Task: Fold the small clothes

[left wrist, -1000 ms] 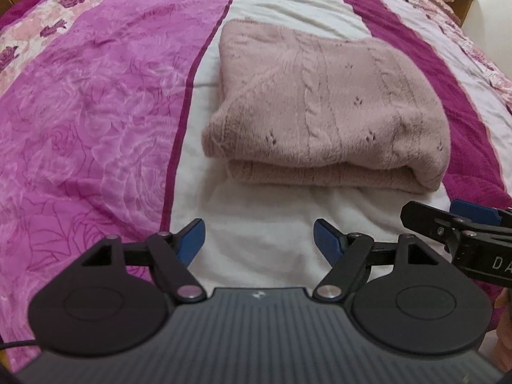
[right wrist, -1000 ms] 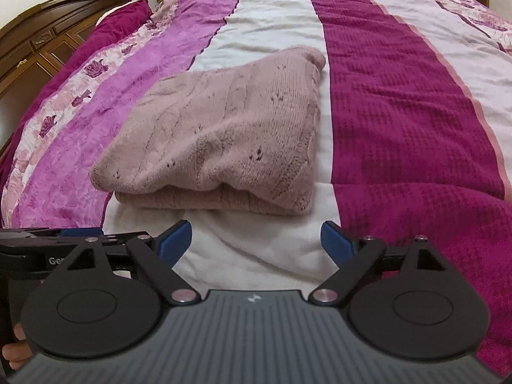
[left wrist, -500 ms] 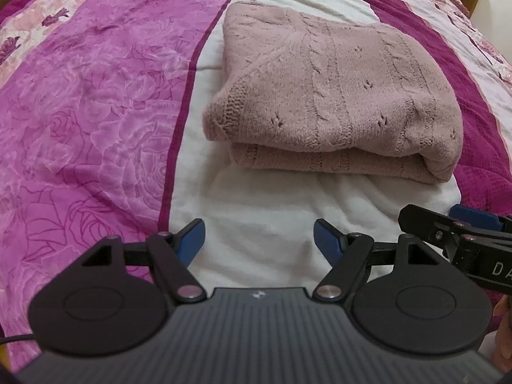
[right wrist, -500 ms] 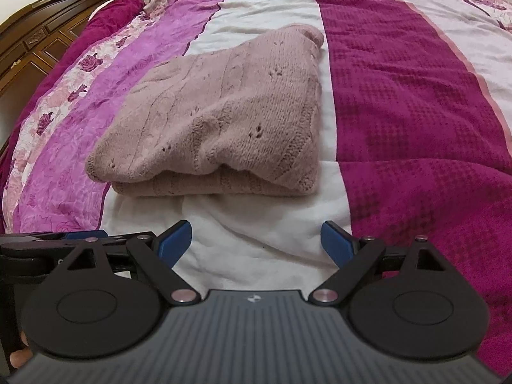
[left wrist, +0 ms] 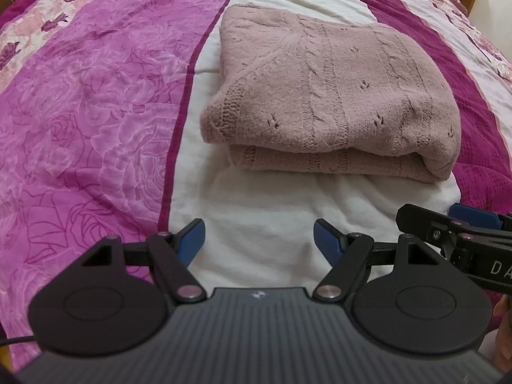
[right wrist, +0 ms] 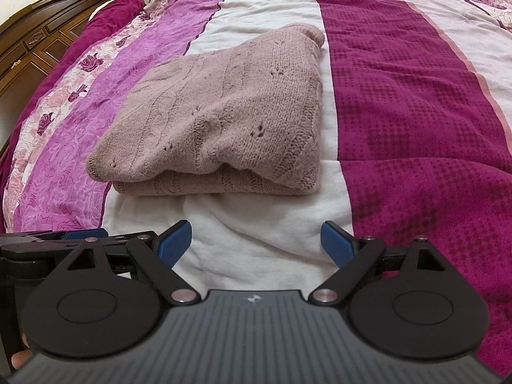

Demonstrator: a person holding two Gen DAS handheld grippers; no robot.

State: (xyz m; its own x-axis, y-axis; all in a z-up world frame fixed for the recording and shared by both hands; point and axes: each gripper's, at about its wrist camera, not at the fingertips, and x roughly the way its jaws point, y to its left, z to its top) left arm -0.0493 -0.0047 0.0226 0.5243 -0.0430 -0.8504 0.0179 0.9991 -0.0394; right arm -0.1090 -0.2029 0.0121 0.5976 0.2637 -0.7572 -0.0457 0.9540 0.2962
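While both claws hang over the bed, counts: one sweater [left wrist: 332, 96], two claws, one bedspread [left wrist: 96, 102], one wooden headboard [right wrist: 48, 32] upper left of the right wrist view; sweater is dusty pink knit with cable ribs and small eyelet holes, folded into a thick rectangle, two layers showing at the near edge; it sits centre frame in both views, on the white stripe of the bedspread, right edge touching the dark magenta stripe; left claw [left wrist: 259, 240] open, blue pads spread, nothing between them, only white fabric below; right claw [right wrist: 256, 243] open too, empty, near the sweater's front edge but apart; right claw also shows at the lower right edge of the left view.
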